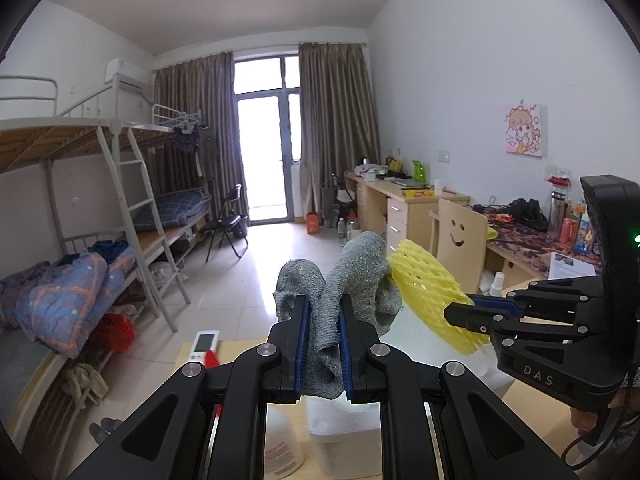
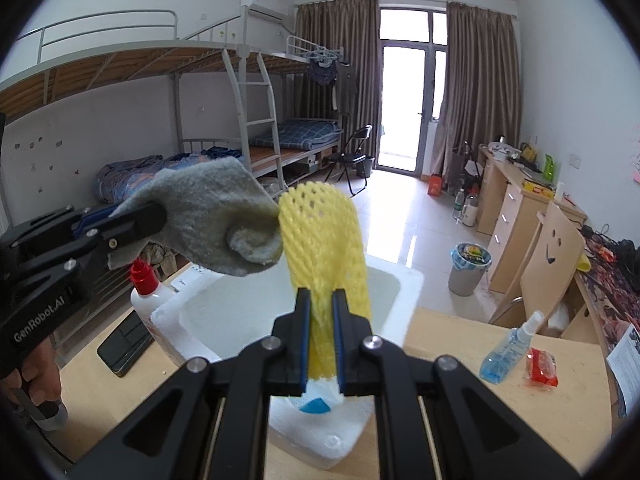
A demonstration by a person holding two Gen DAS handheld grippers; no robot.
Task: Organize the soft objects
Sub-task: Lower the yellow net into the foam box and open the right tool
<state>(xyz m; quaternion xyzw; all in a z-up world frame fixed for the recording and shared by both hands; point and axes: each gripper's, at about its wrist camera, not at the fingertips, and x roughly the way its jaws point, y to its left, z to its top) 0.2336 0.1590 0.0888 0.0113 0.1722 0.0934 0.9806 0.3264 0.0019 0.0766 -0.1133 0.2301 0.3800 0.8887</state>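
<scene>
From the left wrist, the left gripper [image 1: 324, 344] is clamped shut on a grey knitted cloth [image 1: 344, 284], which bunches up between the blue pads and fans out beyond the fingertips, clear of the table. Just past it and to the right, the right gripper [image 1: 460, 312] comes in from the side with its fingers pinched on a yellow foam fruit net [image 1: 424, 280]; net and cloth appear to touch at their upper edges. Below the left gripper a white foam box [image 1: 452, 352] shows in part, with a white bottle [image 1: 280, 440] and a remote control [image 1: 206, 346] nearer on the left.

From the right wrist, the right gripper [image 2: 322, 340] is closed tight on the foam net [image 2: 324, 236], which stands up out of the jaws and flares above them. The left gripper [image 2: 136, 220] reaches in from the left with the grey cloth [image 2: 216, 216] hanging off its tips, a rolled corner brushing the net. Directly beneath both lies the open foam box [image 2: 404, 280], a blue scrap [image 2: 316, 405] visible at its near edge. A red-capped bottle [image 2: 146, 292] stands left of the box, a blue spray bottle [image 2: 508, 348] and a red packet [image 2: 542, 366] lie to the right.

Both soft items look mid-carry over the box, so the step in hand is probably the drop-off. The next move would call for lowering each piece into the cavity and letting go one at a time, so they do not snag on each other.
</scene>
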